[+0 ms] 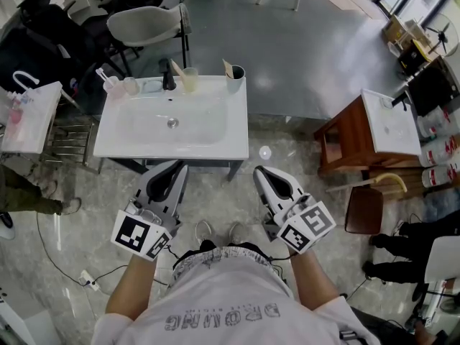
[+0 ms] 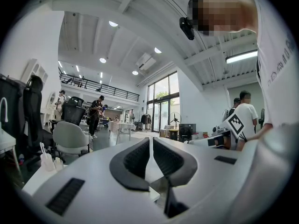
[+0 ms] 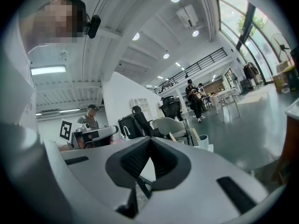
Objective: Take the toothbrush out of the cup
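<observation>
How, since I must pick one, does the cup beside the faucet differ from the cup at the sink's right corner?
The cup beside the faucet looks pale and see-through; the corner cup looks opaque white, dark inside. The cup beside the faucet stands right of the black faucet; the corner cup stands at the back right end of the sink. Both stand upright with light toothbrushes leaning left.

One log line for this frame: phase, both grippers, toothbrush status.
phase: not started | left gripper: fingers shut, empty | right gripper: fingers shut, empty | toothbrush: in cup at sink back edge, untouched
</observation>
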